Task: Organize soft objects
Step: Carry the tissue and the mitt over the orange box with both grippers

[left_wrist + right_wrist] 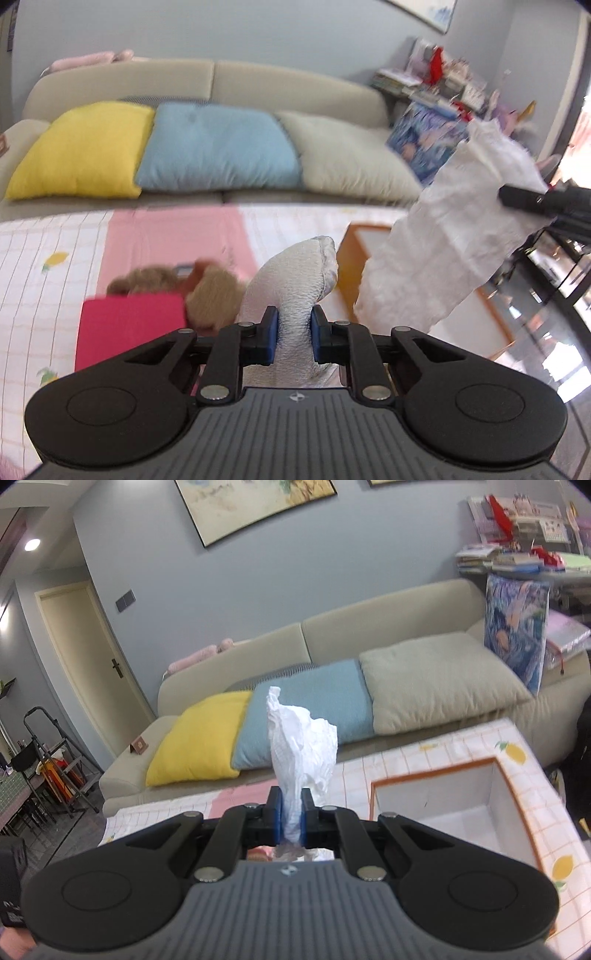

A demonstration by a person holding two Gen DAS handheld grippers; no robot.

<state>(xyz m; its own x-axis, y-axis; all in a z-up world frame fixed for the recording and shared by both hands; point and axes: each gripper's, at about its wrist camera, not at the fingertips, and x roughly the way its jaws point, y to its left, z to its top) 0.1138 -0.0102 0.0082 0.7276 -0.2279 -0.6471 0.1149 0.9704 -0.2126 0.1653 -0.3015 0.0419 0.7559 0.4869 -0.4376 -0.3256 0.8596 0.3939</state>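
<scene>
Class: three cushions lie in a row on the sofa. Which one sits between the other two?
The blue cushion. The yellow cushion flanks it on one side and the beige cushion on the other.

Left gripper [293, 334] clamped on white towel [295, 284], right gripper [524, 195] holding white tissue [450, 236], teddy bear [210, 291] on table [37, 266]

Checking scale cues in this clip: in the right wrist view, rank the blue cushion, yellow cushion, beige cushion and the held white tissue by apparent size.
1. beige cushion
2. blue cushion, partly hidden by the tissue, so close to the beige one
3. yellow cushion
4. white tissue, nearest the camera, clamped in the right hand-held gripper
</scene>
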